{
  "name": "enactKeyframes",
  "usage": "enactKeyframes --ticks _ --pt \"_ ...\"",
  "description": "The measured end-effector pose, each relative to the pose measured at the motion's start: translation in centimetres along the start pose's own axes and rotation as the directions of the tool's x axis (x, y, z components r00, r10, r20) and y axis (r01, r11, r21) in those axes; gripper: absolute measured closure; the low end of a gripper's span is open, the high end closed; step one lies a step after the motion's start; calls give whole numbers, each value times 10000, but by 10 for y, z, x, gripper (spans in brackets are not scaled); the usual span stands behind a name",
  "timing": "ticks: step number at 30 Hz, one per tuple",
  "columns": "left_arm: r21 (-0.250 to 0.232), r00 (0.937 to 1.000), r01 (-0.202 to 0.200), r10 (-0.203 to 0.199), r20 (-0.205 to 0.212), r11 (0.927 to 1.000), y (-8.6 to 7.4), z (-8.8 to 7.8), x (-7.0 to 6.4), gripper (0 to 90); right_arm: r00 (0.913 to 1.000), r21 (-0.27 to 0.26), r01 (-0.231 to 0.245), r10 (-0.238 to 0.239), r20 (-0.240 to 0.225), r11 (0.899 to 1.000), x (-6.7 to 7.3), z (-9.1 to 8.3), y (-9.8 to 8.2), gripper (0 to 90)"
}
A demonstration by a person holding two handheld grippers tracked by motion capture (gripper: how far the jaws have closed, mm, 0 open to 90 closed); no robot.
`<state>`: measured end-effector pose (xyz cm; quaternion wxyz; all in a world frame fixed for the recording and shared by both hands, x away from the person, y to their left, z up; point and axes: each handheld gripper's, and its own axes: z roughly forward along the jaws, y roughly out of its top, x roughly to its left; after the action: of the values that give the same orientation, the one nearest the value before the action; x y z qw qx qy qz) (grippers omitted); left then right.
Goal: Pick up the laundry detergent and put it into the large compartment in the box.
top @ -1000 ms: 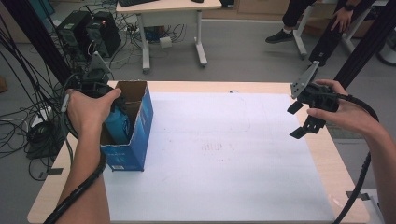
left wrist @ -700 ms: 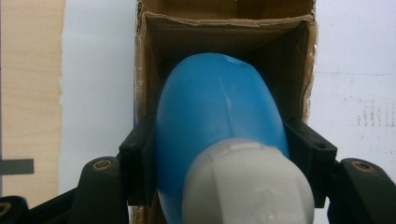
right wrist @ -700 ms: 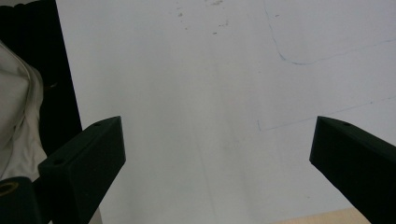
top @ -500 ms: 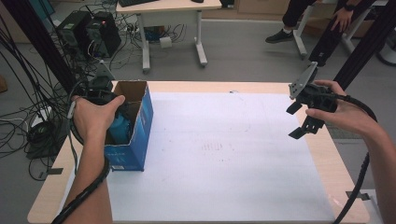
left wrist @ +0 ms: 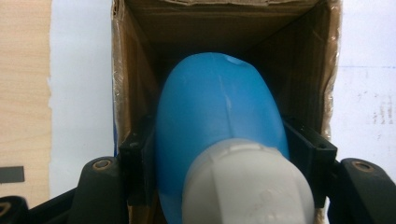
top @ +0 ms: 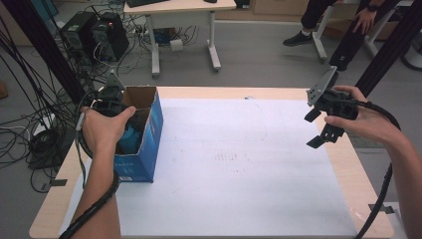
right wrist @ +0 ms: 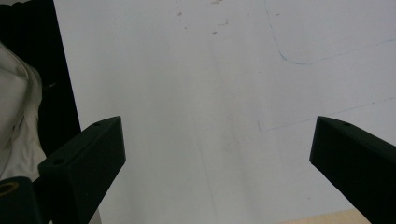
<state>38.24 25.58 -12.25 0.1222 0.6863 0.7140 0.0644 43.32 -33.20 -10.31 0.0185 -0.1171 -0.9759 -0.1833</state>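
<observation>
Your left hand-held gripper (left wrist: 224, 186) is clamped on the blue bottle (left wrist: 219, 121), bottle inside the open cardboard box (top: 144, 139) at the table's (top: 239, 199) left edge. Your right hand-held gripper (top: 323, 127) hangs wide open, empty, above the right side.

Box (top: 142, 149) on the table (top: 239, 199) at its left edge, bottle (left wrist: 219, 121) inside the box between the left claw (left wrist: 219, 177) jaws, right claw (top: 318, 130) above the table's right side
</observation>
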Motion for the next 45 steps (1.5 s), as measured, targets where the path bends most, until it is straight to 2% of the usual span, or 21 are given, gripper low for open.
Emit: enactKeyframes --ticks 10,19,32,40,44,45 --pt "79 9999 -116 116 -31 9999 -3 12 -2 379 10000 58 -2 2 4 10000 0 1 2 33" --pt "63 9997 -183 184 -139 9998 -3 13 -7 377 10000 19 -42 42 11 10000 1 1 1 33" --pt "92 9998 177 -178 100 9998 -3 13 4 371 9999 64 -108 108 -36 9999 1 3 0 33" --pt "121 9992 257 -260 303 9996 -4 11 9 346 9999 119 -67 68 -125 9999 0 3 1 34" --pt "70 9995 167 -169 272 9998 -4 9 7 328 9999 125 -47 49 -162 9999 0 4 2 33" --pt "6 9999 67 -67 147 10000 -5 4 4 333 9999 136 -50 52 -162 9999 0 5 3 33"
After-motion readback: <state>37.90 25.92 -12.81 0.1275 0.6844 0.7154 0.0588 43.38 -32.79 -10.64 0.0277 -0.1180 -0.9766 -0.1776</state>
